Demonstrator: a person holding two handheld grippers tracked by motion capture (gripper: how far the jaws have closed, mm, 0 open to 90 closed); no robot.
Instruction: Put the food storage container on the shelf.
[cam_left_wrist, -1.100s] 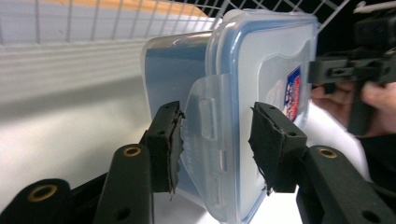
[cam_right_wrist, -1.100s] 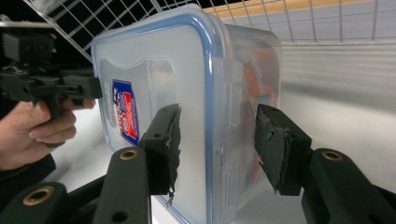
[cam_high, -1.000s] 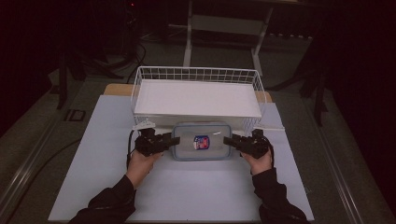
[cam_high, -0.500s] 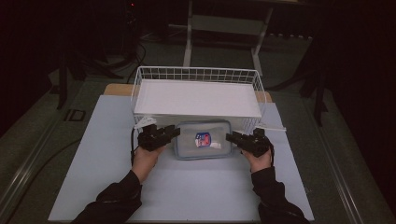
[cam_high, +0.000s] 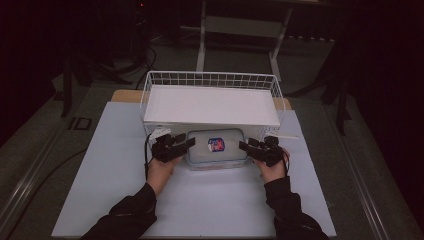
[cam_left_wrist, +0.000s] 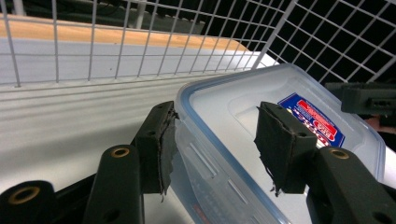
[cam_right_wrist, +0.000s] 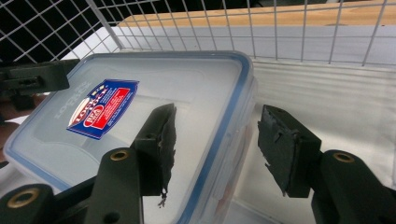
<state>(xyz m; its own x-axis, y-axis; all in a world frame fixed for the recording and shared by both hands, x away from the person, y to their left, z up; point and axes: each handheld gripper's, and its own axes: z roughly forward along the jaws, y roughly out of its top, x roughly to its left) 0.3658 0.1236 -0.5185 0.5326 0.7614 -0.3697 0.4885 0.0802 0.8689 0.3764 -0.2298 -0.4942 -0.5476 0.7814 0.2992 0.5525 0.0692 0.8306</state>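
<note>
We straddle each short end of the clear lidded plastic box with left gripper and right gripper; both jaws have just been opening, half-spread, gripping nothing, so we close evenly before lifting.

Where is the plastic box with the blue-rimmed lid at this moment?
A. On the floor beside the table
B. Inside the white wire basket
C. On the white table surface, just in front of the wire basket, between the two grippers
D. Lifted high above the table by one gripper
C: in the high view the plastic box lies on the table in front of the wire basket, with the left gripper and right gripper at its two ends.
</note>
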